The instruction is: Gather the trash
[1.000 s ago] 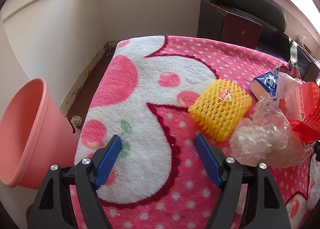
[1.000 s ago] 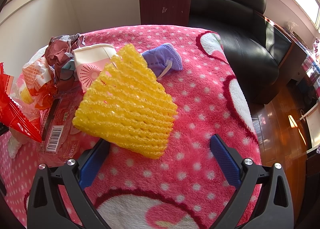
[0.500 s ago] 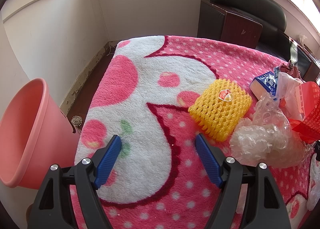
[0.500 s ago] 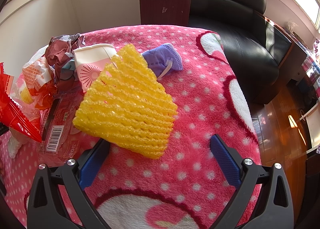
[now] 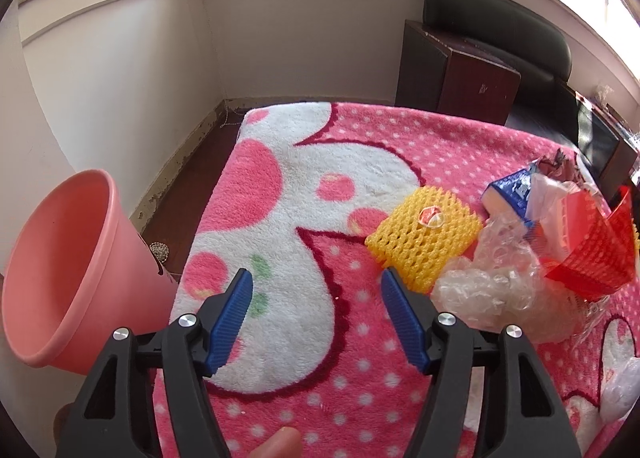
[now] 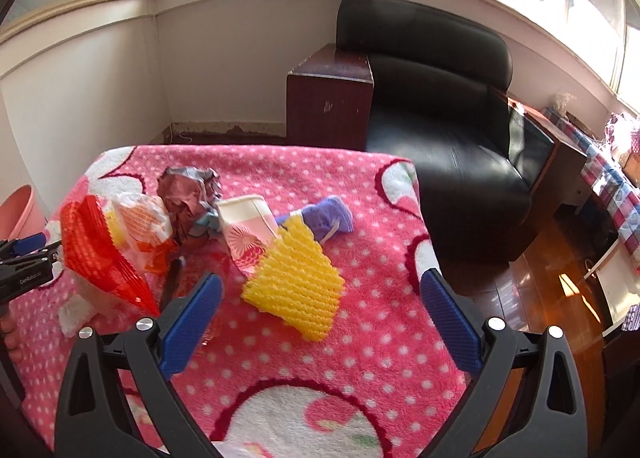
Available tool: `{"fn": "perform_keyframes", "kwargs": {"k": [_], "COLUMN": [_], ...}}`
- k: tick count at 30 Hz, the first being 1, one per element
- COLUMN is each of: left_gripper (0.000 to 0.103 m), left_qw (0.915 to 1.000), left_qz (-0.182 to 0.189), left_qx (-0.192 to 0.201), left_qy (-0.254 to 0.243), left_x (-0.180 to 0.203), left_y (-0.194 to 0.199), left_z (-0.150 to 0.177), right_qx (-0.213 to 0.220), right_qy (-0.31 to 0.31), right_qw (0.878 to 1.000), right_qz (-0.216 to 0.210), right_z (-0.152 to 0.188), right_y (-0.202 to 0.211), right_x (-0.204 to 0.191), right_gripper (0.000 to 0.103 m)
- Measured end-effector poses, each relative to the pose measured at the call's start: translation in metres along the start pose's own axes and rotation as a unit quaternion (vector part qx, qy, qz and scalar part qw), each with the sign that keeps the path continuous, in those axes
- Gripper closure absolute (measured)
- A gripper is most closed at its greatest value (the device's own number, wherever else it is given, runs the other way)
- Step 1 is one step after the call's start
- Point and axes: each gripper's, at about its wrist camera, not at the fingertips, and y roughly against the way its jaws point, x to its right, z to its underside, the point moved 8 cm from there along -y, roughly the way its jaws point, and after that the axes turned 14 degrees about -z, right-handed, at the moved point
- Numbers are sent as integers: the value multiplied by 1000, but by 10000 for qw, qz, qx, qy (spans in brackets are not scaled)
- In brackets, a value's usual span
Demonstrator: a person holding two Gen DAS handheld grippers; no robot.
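Trash is all piled on a pink polka-dot blanket that covers the counter, and none of it is in the bin yet.

Left gripper hangs over a bare white patch of the blanket. Its blue fingers have just been closing a bit, with nothing between them, so it's empty and a fair way open. A yellow foam net lies just past the right finger's tip; can't tell if they touch. Next to that net is a wad of clear wrap, then a red mesh bag and a blue-and-white packet. The pink bin stands on the floor off the blanket's left edge, mouth tipped toward the camera.

Right gripper is spread wide and holds nothing either. A second foam net lies on the blanket ahead of it, between the two fingers in the view but clear of both. Behind it there's a paper cup on its side, a purple mask, some crumpled wrapper, and the red mesh stuff over to the left. The left gripper pokes in at the far left edge.

A black armchair and a dark cabinet sit behind the counter.
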Motion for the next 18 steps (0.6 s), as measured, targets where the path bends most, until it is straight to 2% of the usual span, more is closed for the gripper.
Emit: {"fn": "perform_keyframes", "kwargs": {"k": [5,9,12,18], "left_gripper": [47,52,57,58], "left_qw": [9987,9966,9952,9930], "left_qz": [16,55,98,187], "left_qx": [472,781,933,1107], "left_qy": [170,265,295,365], "left_x": [-7,-11,-13,-17], "left_y": [40,70,87,109], "left_z": [-16,-24,-26,-24], "right_qx": [511,761,913,1118], "right_qy": [33,8,103,327], "right_qw": [9985,9965,9952,9929], "right_qz": [-211,-358,-322,-251], "right_z": [-17,-19,-15,-12], "right_y": [30,43,50,62], "right_x": [-29,-53,-65,-84], "right_gripper": [3,3,3,3]}}
